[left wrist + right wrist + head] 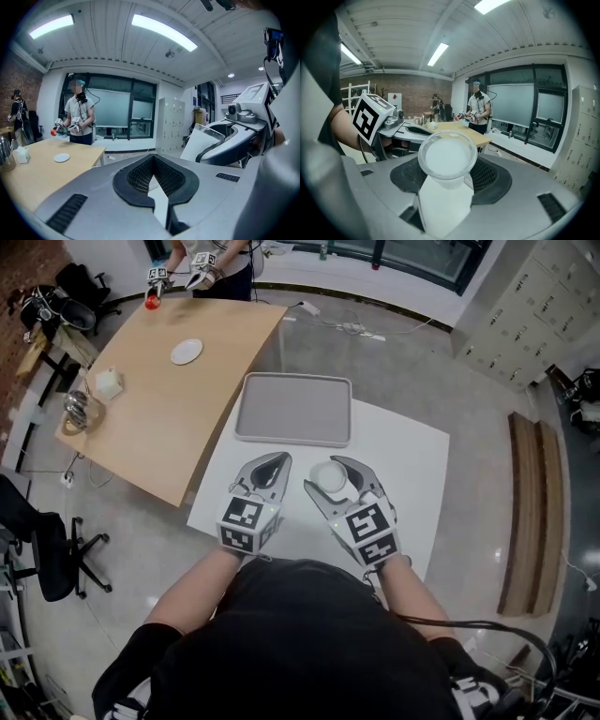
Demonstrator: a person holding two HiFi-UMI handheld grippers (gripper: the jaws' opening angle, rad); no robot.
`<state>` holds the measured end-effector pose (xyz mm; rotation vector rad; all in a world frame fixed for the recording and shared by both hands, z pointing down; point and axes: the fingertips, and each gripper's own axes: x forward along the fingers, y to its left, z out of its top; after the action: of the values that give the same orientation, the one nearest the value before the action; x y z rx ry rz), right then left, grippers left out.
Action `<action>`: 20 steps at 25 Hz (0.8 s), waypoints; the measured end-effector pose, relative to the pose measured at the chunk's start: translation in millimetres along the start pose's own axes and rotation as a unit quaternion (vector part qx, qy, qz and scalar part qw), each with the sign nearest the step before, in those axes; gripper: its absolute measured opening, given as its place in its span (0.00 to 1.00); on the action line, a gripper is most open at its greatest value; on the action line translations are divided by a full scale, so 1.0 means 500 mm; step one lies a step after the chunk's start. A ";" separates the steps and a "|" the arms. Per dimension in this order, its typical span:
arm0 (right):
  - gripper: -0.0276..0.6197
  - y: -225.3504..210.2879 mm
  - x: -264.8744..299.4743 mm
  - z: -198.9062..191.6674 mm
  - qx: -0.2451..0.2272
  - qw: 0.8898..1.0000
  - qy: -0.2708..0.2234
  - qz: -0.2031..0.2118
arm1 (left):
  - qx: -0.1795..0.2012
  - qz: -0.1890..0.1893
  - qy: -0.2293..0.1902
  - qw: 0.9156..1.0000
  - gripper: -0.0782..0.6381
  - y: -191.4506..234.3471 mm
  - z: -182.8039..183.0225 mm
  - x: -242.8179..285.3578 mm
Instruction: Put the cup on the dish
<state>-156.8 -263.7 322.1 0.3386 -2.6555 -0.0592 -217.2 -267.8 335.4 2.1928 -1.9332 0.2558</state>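
Our right gripper [325, 474] is clamped on a clear plastic cup [447, 157], held above the white table [412, 474]. Our left gripper [277, 461] has its jaws together on nothing. The cup looks light, thin-walled and easy to squash, so we judge that a gentle hold round its wall just under the rim, as now, suits it best. It seems empty, the grey tray [251, 418] carries nothing, and the small white dish [187, 352] lies bare, well apart on the wooden table [159, 427].
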 end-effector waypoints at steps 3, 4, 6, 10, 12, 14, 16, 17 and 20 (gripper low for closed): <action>0.43 -0.013 0.020 0.020 0.002 1.000 -0.003 -0.004 | -0.009 -0.006 -0.004 1.000 0.12 0.023 0.012 0.012; 0.43 -0.018 0.029 0.026 0.004 1.000 -0.004 -0.005 | -0.014 -0.008 -0.006 1.000 0.12 0.033 0.014 0.018; 0.43 -0.029 0.051 0.036 0.005 1.000 -0.005 -0.009 | -0.021 -0.010 -0.007 1.000 0.12 0.055 0.013 0.030; 0.43 -0.044 0.103 0.047 0.009 1.000 -0.003 -0.015 | -0.031 -0.016 -0.005 0.999 0.12 0.100 0.001 0.052; 0.43 -0.052 0.133 0.050 0.014 1.000 0.001 -0.015 | -0.035 -0.017 -0.003 0.999 0.12 0.127 -0.005 0.060; 0.43 -0.064 0.166 0.054 0.017 1.000 0.007 -0.017 | -0.039 -0.014 -0.003 0.999 0.12 0.161 -0.008 0.073; 0.43 -0.079 0.195 0.052 0.021 1.000 0.013 -0.019 | -0.041 -0.010 -0.001 0.999 0.12 0.190 -0.011 0.088; 0.43 -0.086 0.207 0.050 0.023 0.999 0.016 -0.020 | -0.041 -0.008 0.000 0.999 0.12 0.201 -0.013 0.096; 0.43 -0.111 0.241 0.044 0.027 0.999 0.023 -0.026 | -0.039 -0.005 0.000 0.999 0.12 0.233 -0.017 0.123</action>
<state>-258.2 -347.5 350.0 0.4205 -2.6058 0.0041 -324.8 -338.4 364.5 2.1514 -1.8984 0.1757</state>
